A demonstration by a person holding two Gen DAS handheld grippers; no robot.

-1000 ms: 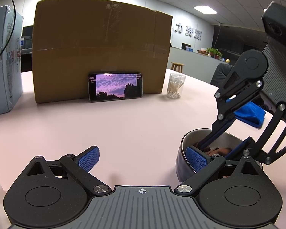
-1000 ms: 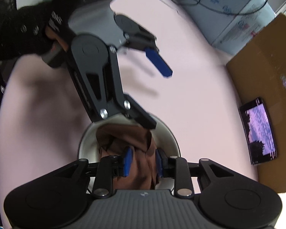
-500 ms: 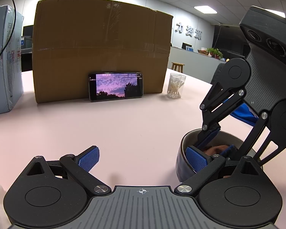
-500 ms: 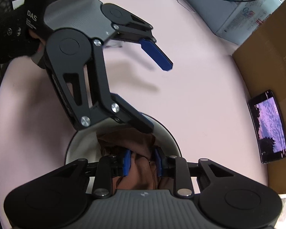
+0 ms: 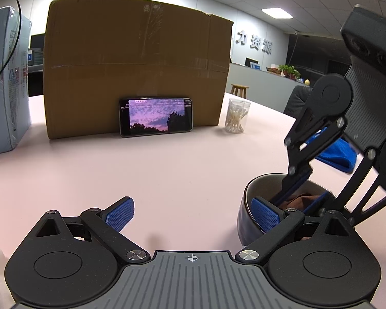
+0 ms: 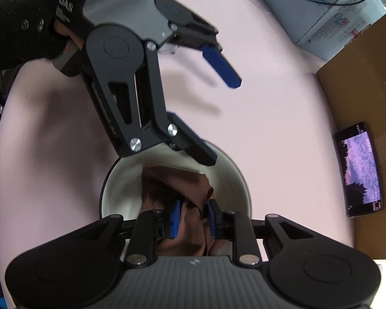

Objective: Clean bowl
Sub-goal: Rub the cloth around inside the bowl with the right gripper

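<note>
The right gripper [image 6: 193, 219] points down into the bowl [image 6: 121, 188] on the tabletop [image 5: 167, 170], jaws pinched on the brown cloth [image 6: 185, 188] — the left gripper [image 5: 193, 212], jaws wide, has one finger [image 5: 266, 215] inside the rim.

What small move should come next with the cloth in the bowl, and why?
Probably sweep the brown cloth round the bowl's white inner wall. The right gripper, whose jaws have just been closing, pinches the bunched cloth inside, while the left gripper stands open with one finger at the near rim, seemingly to steady it.
</note>
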